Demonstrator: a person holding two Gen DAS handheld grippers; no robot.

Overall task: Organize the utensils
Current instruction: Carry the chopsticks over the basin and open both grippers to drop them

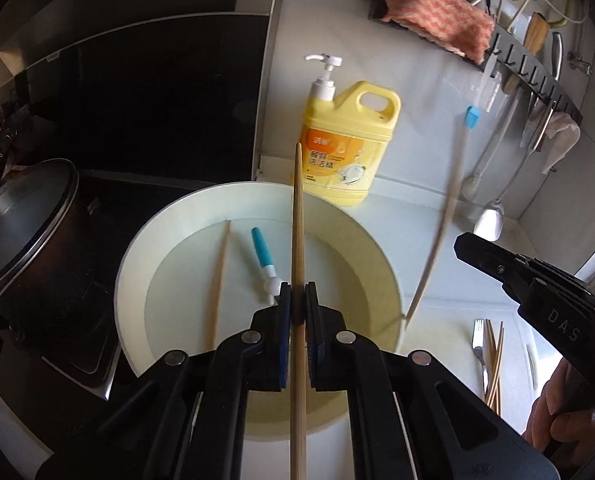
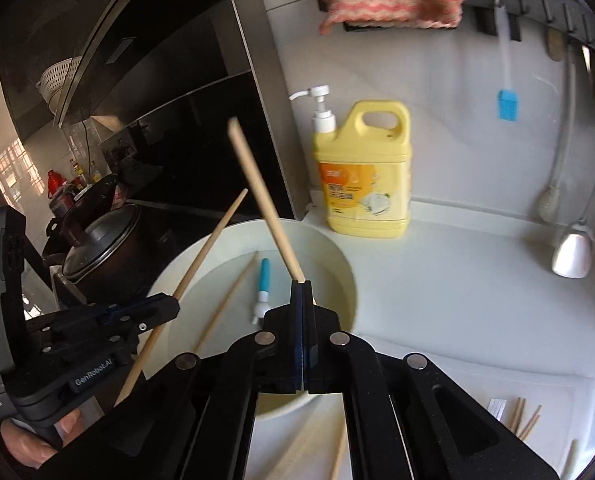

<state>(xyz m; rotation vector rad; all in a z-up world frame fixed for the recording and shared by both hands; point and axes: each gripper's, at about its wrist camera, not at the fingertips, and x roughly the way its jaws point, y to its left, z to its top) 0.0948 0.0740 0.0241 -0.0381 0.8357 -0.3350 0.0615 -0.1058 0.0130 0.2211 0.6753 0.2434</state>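
Left gripper (image 1: pixel 297 300) clamped one chopstick (image 1: pixel 297 216) at frame centre, over the white basin (image 1: pixel 137 264). Right gripper (image 2: pixel 302 292) pinched a second chopstick (image 2: pixel 263 200), tilted toward upper left.

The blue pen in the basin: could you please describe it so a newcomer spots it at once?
Find the white basin before the yellow bottle. Inside lies the pen, beside a loose chopstick. It alone is blue with a white tip; its neighbours are plain wood.
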